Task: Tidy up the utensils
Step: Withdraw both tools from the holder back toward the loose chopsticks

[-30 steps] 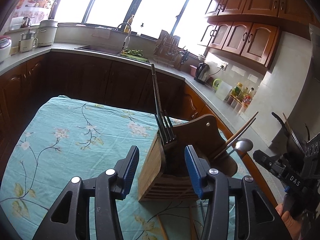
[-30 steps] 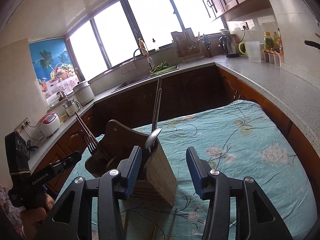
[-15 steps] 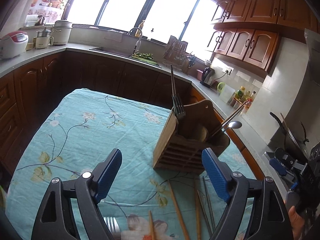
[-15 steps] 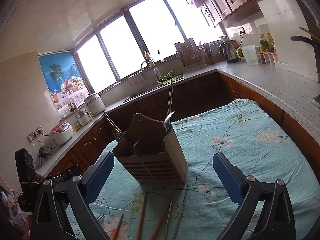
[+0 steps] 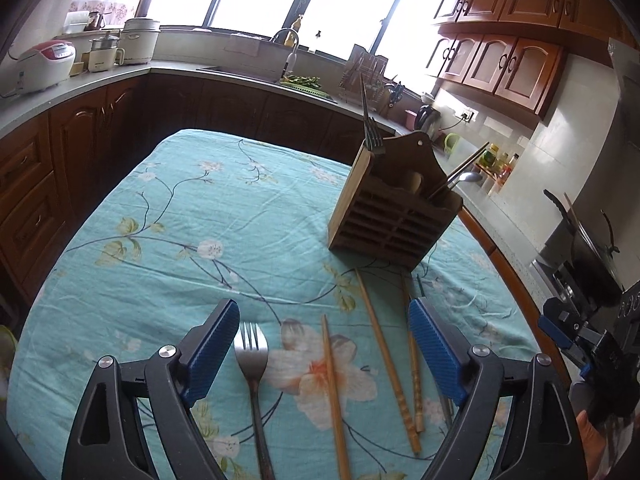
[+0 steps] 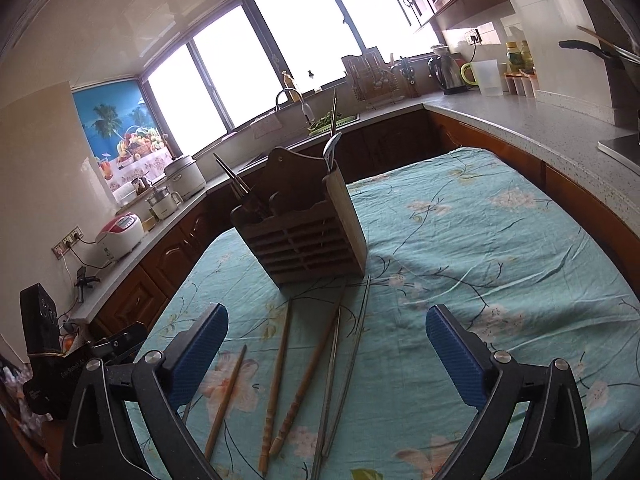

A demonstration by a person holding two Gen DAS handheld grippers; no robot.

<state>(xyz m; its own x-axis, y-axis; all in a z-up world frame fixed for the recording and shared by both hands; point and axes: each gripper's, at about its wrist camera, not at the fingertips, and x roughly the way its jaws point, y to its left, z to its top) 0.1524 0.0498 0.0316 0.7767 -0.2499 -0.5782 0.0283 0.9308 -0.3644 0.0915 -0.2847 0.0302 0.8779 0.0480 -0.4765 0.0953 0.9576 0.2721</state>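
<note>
A slatted wooden utensil holder (image 5: 394, 216) (image 6: 308, 240) stands on the teal floral tablecloth (image 5: 160, 260). A fork (image 5: 370, 132) and a spoon (image 5: 468, 178) stick out of it. In front of it several wooden chopsticks (image 5: 386, 364) (image 6: 276, 380), thin metal chopsticks (image 6: 348, 360) and a loose fork (image 5: 252, 360) lie flat. My left gripper (image 5: 324, 336) hovers over the fork and chopsticks; its jaws are opening, and the pads press on nothing. My right gripper (image 6: 328, 344) is open wide above the chopsticks and grips nothing.
Dark wooden cabinets and a grey counter (image 6: 520, 120) wrap around the table. On the counter stand a sink, rice cookers (image 5: 44, 64), a kettle (image 6: 448, 74) and bottles. A pot (image 5: 592, 256) stands at the right. The other gripper (image 5: 560, 332) shows at the left wrist view's right edge.
Both grippers have opened wide and pulled back from the holder. The fork and chopsticks lying on the cloth in front of it have come into view.
</note>
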